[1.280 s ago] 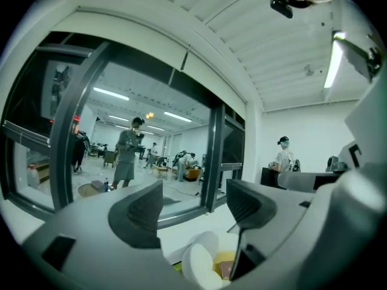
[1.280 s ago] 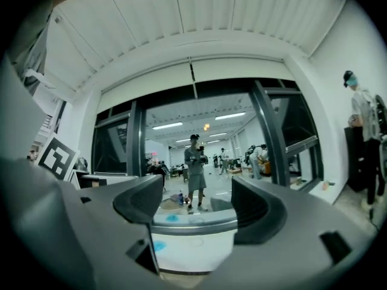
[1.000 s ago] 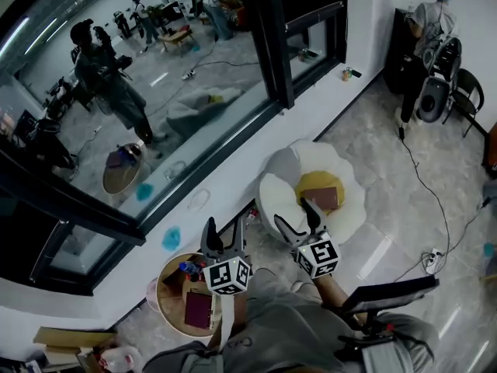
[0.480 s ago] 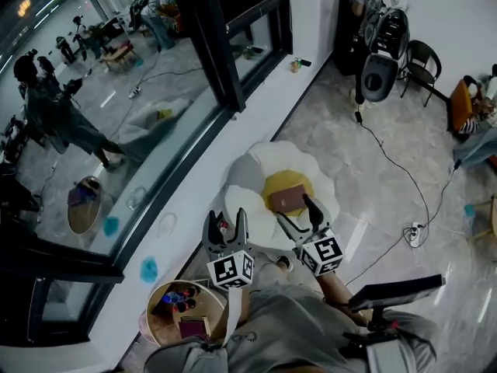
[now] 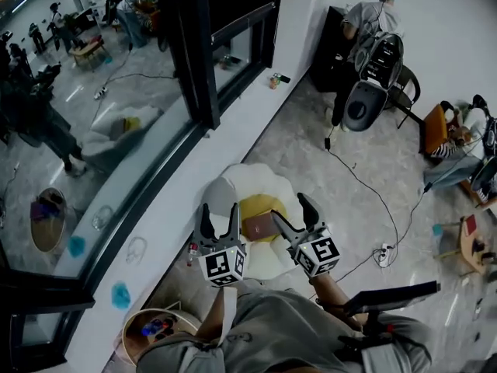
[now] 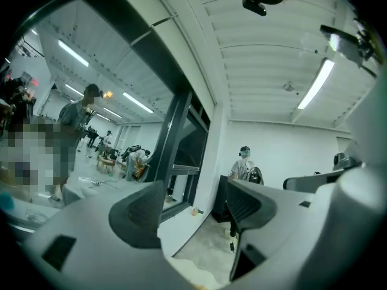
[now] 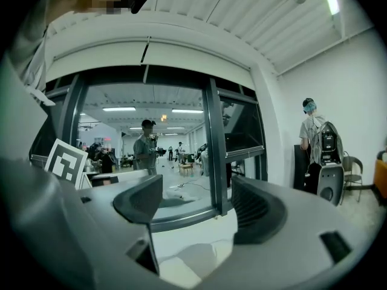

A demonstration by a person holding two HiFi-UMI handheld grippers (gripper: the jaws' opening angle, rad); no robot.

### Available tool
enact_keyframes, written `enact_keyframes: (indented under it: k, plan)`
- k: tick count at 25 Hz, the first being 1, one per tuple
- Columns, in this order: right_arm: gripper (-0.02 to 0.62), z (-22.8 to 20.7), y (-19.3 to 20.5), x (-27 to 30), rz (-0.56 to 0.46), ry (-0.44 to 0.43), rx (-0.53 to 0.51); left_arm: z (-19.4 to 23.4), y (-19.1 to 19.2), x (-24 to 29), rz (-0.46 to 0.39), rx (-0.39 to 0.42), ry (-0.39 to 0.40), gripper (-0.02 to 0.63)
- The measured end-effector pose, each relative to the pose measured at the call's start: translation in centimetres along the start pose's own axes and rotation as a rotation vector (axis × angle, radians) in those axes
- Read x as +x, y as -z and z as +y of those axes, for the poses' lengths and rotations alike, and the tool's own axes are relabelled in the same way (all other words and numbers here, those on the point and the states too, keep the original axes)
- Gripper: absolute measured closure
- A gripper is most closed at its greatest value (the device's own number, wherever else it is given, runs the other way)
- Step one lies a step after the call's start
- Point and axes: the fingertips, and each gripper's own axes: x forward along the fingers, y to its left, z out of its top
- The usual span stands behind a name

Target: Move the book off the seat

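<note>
A brown book (image 5: 260, 225) lies on the yellow middle of a white flower-shaped seat (image 5: 233, 189) on the floor by the window ledge. In the head view my left gripper (image 5: 220, 216) hangs over the seat's left part, just left of the book, jaws open and empty. My right gripper (image 5: 293, 212) hangs over the seat's right edge, just right of the book, also open and empty. Both point level. The left gripper view shows open jaws (image 6: 196, 210) with the room beyond; a white bit of the seat (image 6: 184, 275) shows low. The right gripper view (image 7: 196, 204) looks toward the window.
A white window ledge (image 5: 155, 231) and dark window frame run along the left. A round wooden table (image 5: 151, 329) with small things stands at lower left. A cable and power strip (image 5: 382, 251) lie on the floor at right. A person (image 5: 365, 22) and chairs (image 5: 435, 127) are farther off.
The whole view has moved toward the seat: book and seat now lie between my two grippers, and the round table has dropped back to the lower left. Both grippers stayed open.
</note>
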Motion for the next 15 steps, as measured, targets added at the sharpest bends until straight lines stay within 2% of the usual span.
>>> enact_keyframes:
  k: [5, 8, 12, 15]
  plan:
    - [0.23, -2.4, -0.6, 4.8, 0.012, 0.054, 0.025, 1.5, 1.7, 5.8, 0.054, -0.054, 0.042, 0.268]
    - [0.229, -3.0, -1.0, 6.3, 0.038, 0.096, -0.026, 2.1, 1.0, 7.8, 0.042, -0.079, 0.069, 0.268]
    - [0.23, -4.1, -2.7, 9.0, 0.022, 0.077, -0.071, 2.9, -0.9, 9.5, -0.017, -0.124, 0.041, 0.268]
    - [0.229, -3.7, -2.4, 10.0, 0.023, 0.043, -0.043, 3.3, -1.0, 8.6, -0.005, -0.145, 0.006, 0.268]
